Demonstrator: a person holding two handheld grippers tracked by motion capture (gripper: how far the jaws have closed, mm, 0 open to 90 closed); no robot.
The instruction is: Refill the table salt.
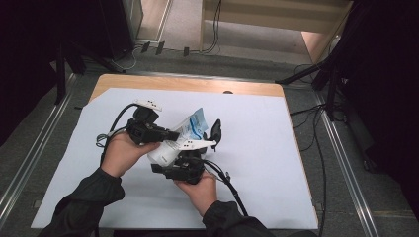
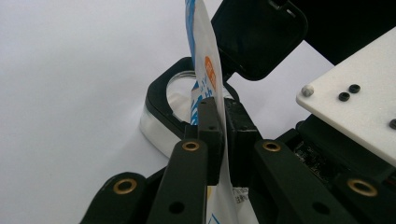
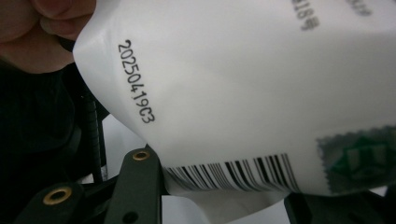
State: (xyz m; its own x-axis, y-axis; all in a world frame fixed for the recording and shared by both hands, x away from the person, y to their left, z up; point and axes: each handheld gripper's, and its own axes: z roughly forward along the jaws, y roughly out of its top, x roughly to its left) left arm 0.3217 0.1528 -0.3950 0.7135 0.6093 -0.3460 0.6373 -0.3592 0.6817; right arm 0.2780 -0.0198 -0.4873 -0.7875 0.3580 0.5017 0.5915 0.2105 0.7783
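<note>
Pouch [image 1: 190, 129]: white and blue, held above the white-covered surface [image 1: 257, 163] between both claws.
Hidden: the pouch's lower part is covered by the right claw [image 1: 190, 157] in the high view.
Left claw [image 2: 219, 126]: jaws are pinched narrow on the pouch's thin edge.
Right claw grip: cannot be told; the barcode side [image 3: 233, 170] blocks its jaws.
Hands: the left hand [image 1: 121, 150] and right hand [image 1: 200, 190] are brought close together, mid-surface.
Container [image 2: 163, 109]: black-rimmed, partly hidden behind the pouch, lid [image 2: 259, 32] raised.

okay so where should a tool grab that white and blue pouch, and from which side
Grip the pouch by a flat sealed edge, coming in edge-on so the jaws close across its thin faces. The left tool already pinches the film this way in its own view. The film is thin and floppy, and the fuller white body would probably bulge out of the jaws.
</note>
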